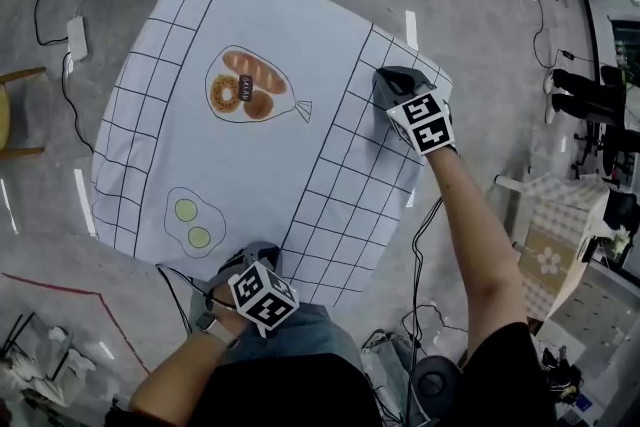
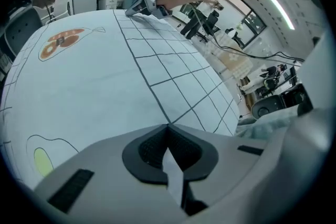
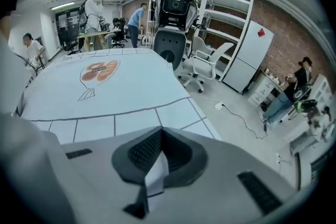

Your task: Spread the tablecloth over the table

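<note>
My left gripper (image 2: 170,168) has its jaws pressed together on a thin fold of the tablecloth (image 2: 105,76), with the pale fabric pinched between the dark ribbed pads (image 2: 149,149). My right gripper (image 3: 154,170) is likewise clamped on a fold of the same cloth, and a strip of it stands up between the jaws.

In the head view the left gripper grips the near edge, close to my body. The right gripper holds the right-hand edge further away. Both point steeply down with their marker cubes (image 1: 428,122) facing up.

The tablecloth lies spread wide and fairly flat between them and out toward the far left. It is pale blue-white, with a black grid border (image 1: 345,185) along its right side and its left edge. A printed bag of bread (image 1: 250,87) sits toward the far middle, and a print with two green ovals (image 1: 192,220) sits close to the left gripper. I cannot see the table itself under the cloth.

Grey floor (image 1: 480,5) surrounds it. In the right gripper view a white office chair (image 3: 202,63) stands beyond the cloth's far right corner, and several people (image 3: 94,8) stand at the far left of the room.
</note>
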Available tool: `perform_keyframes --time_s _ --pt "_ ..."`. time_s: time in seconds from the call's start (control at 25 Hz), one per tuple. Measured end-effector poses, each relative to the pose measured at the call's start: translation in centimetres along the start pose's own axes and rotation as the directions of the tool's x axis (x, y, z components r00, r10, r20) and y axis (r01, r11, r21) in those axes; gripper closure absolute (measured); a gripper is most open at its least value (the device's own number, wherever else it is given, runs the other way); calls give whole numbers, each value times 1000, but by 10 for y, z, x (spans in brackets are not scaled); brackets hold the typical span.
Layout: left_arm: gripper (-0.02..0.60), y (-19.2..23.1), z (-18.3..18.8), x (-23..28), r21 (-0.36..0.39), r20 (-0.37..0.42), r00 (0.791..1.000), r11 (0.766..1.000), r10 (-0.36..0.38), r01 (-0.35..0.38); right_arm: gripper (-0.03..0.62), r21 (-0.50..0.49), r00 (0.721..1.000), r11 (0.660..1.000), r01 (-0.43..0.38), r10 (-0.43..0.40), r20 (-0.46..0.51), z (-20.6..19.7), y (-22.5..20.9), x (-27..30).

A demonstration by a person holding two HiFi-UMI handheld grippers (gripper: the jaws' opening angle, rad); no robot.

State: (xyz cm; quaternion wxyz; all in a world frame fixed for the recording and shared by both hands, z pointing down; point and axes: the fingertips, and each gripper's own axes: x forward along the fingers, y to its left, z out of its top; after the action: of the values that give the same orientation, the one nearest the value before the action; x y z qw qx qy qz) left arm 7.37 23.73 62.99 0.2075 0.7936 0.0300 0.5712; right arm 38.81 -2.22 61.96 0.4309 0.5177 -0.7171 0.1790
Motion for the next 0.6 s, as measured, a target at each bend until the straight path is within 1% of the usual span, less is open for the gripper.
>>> perform_keyframes --time_s 0.2,0.4,0.6 --pt "575 -2 -4 5 30 -44 998 999 -42 44 586 43 1000 999 4 -5 6 -9 0 0" --pt "575 -2 -9 1 74 -45 998 996 -54 57 586 68 1000 998 0 1 -16 -11 4 -4" --pt "575 -1 -13 -5 101 -53 994 990 -95 100 586 90 998 996 12 -7 -55 -13 6 -7"
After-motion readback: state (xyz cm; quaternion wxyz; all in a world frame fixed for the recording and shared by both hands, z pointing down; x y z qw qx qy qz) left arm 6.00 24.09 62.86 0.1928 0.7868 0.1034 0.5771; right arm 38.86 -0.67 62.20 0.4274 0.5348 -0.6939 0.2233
